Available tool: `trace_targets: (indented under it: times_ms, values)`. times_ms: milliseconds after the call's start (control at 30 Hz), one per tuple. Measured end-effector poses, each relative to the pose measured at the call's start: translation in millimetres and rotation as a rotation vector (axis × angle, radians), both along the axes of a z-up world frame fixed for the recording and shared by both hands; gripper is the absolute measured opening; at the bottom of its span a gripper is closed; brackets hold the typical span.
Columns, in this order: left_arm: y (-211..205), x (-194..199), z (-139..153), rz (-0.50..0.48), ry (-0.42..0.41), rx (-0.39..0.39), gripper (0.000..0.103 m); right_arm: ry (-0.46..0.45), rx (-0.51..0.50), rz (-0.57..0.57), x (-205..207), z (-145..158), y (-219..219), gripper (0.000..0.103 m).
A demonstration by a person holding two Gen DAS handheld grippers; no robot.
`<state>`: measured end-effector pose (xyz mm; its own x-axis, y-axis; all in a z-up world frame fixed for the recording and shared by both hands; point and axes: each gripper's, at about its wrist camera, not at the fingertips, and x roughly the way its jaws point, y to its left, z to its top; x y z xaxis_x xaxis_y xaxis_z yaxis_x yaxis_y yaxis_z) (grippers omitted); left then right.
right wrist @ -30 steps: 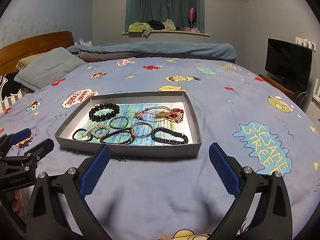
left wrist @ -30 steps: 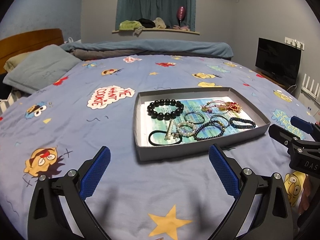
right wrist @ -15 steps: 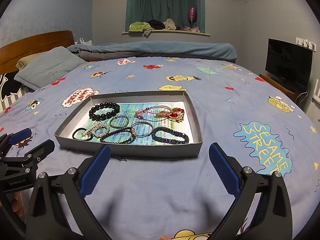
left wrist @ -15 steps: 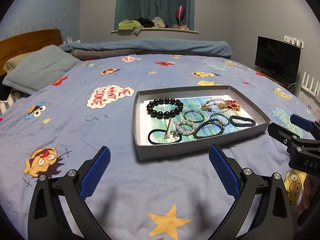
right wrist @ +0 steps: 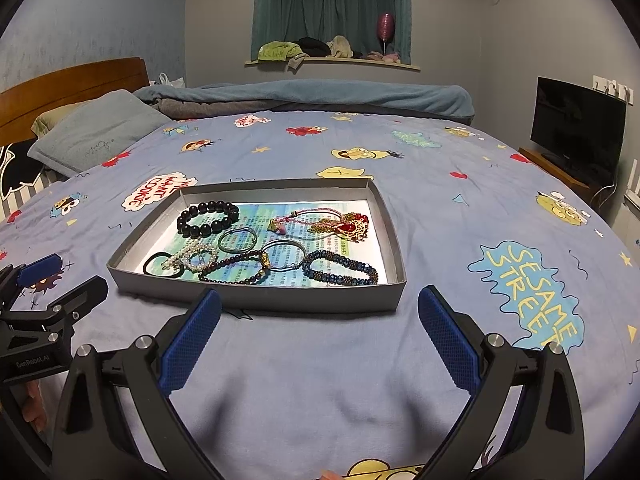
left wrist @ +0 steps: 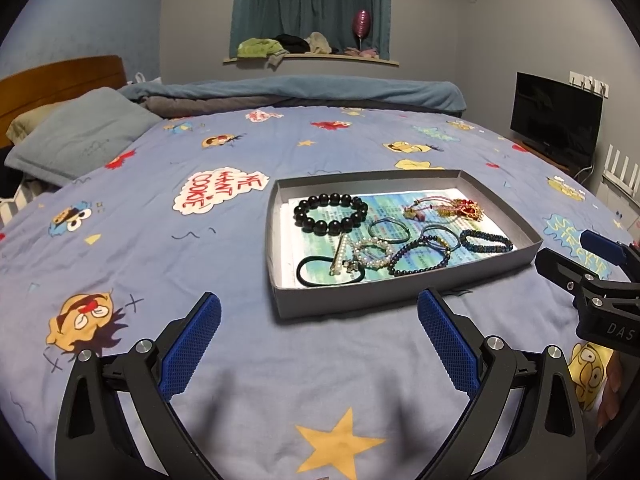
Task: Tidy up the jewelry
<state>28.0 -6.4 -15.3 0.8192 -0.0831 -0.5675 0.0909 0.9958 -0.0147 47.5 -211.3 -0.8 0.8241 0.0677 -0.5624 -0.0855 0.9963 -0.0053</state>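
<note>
Left gripper (left wrist: 318, 334) and right gripper (right wrist: 319, 332) level, jaws apart, before jewelry tray (right wrist: 256, 295)

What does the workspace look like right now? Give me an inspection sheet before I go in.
Surface: bed with cartoon-print sheet.
Job's things: grey tray holding black bead bracelet, red-and-gold pendant, blue beaded bracelet, pearl bracelet, hair ties.
Clutter: nothing seen on the sheet near the tray.
Grippers: left gripper and right gripper both open, empty, short of the tray.
Cables: nothing seen by the tray.
Surroundings: pillow, folded blanket, television.
</note>
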Motion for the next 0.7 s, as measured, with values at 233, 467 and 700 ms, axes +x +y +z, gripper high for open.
trace_targets:
  times_ms: [233, 467, 700]
  values:
    - [1.0, 0.9, -0.3, -0.008, -0.010, -0.010, 0.098, 0.002, 0.003, -0.007, 2.3, -1.5, -0.5, 0.097]
    - [-2.2, 2.2, -1.9, -0.004, -0.012, 0.024, 0.098, 0.003, 0.000, -0.006, 3.4, -3.5, 0.1, 0.097]
    - [7.9, 13.3, -5.4, 0.008, 0.028, -0.033, 0.098, 0.012, -0.001, -0.008, 6.9, -9.6, -2.0, 0.097]
